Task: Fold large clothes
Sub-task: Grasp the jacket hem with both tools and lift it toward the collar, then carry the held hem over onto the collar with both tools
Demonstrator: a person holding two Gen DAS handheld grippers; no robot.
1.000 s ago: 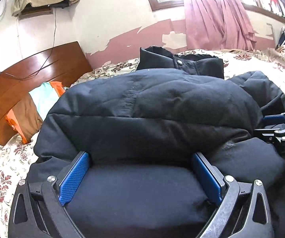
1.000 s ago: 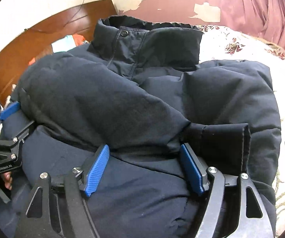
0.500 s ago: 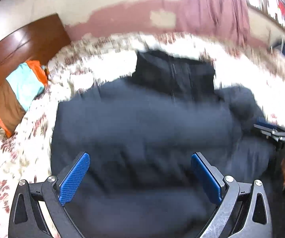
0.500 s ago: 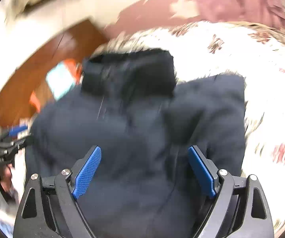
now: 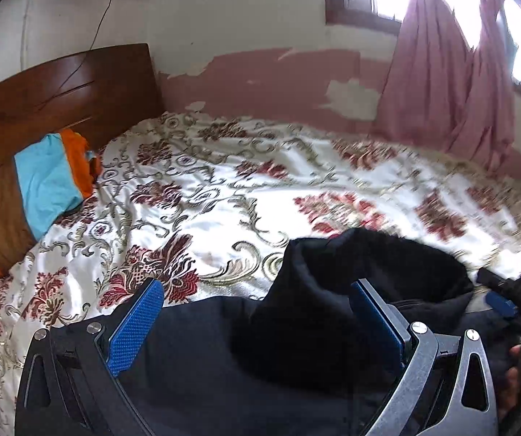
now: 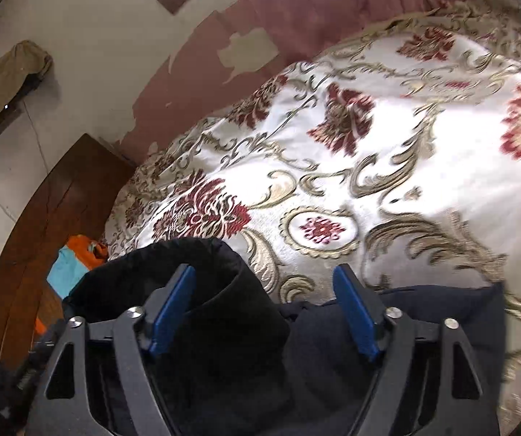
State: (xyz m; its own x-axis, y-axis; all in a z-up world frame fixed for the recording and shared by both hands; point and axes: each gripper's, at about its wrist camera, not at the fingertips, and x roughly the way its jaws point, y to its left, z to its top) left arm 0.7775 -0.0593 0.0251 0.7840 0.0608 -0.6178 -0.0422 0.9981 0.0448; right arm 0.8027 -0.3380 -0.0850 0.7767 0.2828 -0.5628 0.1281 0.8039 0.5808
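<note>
On the floral satin bedspread (image 5: pixel 224 196), the puffy dark jacket (image 5: pixel 260 356) is lying bunched between both wide-open grippers: left gripper (image 5: pixel 256 327), right gripper (image 6: pixel 264 312).

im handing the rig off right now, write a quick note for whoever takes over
Left tool: open, jaws spread wide over the dark jacket, pinching nothing.
Right tool: open too, above the same jacket, nothing gripped.
The jacket lies bunched at the near edge of the floral bedspread; its rolled part sits between the right tool's fingers, ungripped. Most of the bedspread beyond it shows bare. A folded orange and blue cloth lies by the headboard.
Done: jacket looks gathered into a compact bundle; how neat cannot be told from here.
Left: check the fold, tidy loose parts if needed.
</note>
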